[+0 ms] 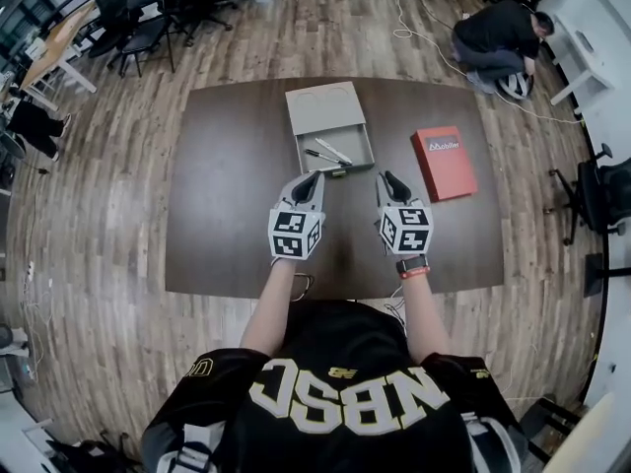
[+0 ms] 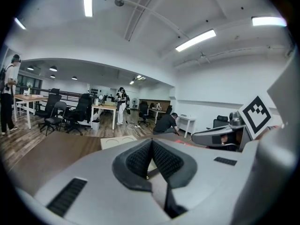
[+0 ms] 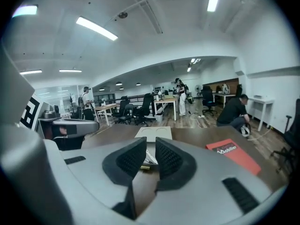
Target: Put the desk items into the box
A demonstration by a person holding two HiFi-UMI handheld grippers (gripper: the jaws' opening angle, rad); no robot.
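**Both grippers over the table, neither holding anything**

Obs. 1: the left gripper has its jaws brought together. The pads meet at the tips with nothing between them.

Obs. 2: the right gripper has its jaws a narrow gap apart, with nothing between the pads. Through the gap show only tabletop and a small gold-coloured end of something lying by the box, too small to identify.

Obs. 3: the two grippers are side by side and not touching, above the near half of the dark table. Both point away from the person, toward the box.

Obs. 4: the box is grey and open, sitting near the table's middle just beyond the gripper tips. Its lid lies flat against the far side. Two pens lie slantwise inside it.

Obs. 5: the red book lies flat on the table to the right of the box, apart from it and outside it.

Obs. 6: the surroundings are a wood floor with office chairs at far left. A person crouches on the floor past the table's far right corner.
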